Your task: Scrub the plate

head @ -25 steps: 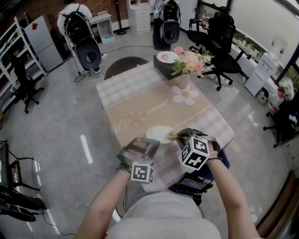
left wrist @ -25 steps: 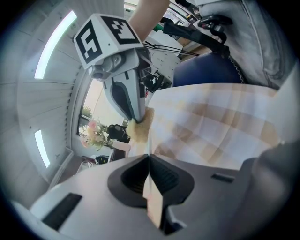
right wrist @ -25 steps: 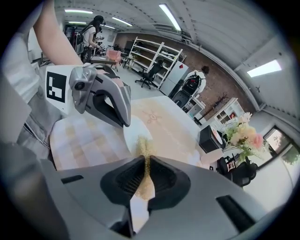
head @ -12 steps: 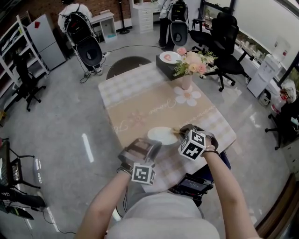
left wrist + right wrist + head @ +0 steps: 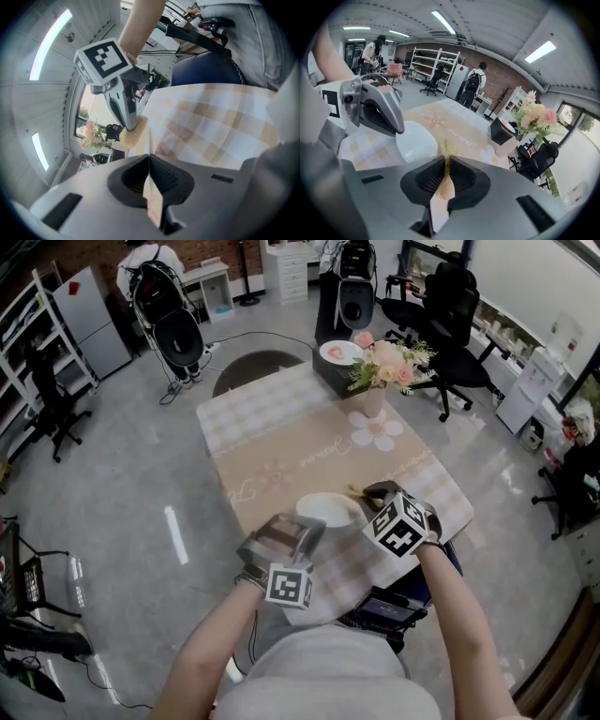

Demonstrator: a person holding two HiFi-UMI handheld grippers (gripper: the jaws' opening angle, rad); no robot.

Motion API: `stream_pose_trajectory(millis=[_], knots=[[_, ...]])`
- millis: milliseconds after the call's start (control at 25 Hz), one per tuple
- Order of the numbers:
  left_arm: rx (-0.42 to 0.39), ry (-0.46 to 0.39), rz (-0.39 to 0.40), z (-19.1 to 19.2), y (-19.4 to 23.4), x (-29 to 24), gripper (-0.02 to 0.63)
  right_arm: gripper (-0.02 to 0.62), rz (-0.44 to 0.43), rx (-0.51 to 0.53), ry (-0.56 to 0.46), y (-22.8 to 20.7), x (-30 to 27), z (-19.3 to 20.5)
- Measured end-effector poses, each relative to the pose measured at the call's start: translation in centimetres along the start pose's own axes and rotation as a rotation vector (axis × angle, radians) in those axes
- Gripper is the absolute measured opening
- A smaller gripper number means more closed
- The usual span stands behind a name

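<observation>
A white plate [image 5: 325,510] sits near the front edge of the checked tablecloth [image 5: 272,442]. My left gripper [image 5: 307,530] is shut on the plate's near rim; in the left gripper view the plate's rim [image 5: 153,202] runs edge-on between the jaws of the left gripper [image 5: 150,180]. My right gripper [image 5: 368,495] is shut on a yellow scrub sponge [image 5: 354,492] at the plate's right rim. In the right gripper view the sponge [image 5: 445,161] sticks out of the right gripper [image 5: 446,177], just right of the plate [image 5: 416,141].
A vase of pink flowers [image 5: 380,371] and a black box with a small plate [image 5: 337,355] stand at the table's far right corner. Office chairs [image 5: 450,343] are beyond. The table's near edge lies just under both grippers.
The right gripper has turned and shifted slightly right and away, with the sponge moving from the plate's near-right rim toward its far-right rim. The left gripper has stayed on the plate.
</observation>
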State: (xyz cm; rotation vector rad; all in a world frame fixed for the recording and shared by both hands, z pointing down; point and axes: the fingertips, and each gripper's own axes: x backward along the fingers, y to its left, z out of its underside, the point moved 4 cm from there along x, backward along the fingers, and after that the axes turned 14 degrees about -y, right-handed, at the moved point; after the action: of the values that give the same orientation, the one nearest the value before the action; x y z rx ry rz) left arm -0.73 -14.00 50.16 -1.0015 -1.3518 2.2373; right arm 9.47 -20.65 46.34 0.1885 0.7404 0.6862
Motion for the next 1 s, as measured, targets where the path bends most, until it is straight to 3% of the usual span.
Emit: stream_pose_trajectory(millis=[520, 760, 1000], knots=[[-0.064, 0.023, 0.045, -0.3, -0.5, 0.0, 0.017, 0.038, -0.15, 0.128, -0.075, 6.1, 2.6, -3.9], [-0.122, 0.024, 0.122, -0.9, -1.4, 0.6, 0.017, 0.038, -0.166, 0.152, -0.035, 6.4, 1.4, -3.0], [-0.109, 0.024, 0.146, -0.9, -1.9, 0.7, 0.017, 0.037, -0.15, 0.152, -0.009, 5.5, 0.5, -2.1]])
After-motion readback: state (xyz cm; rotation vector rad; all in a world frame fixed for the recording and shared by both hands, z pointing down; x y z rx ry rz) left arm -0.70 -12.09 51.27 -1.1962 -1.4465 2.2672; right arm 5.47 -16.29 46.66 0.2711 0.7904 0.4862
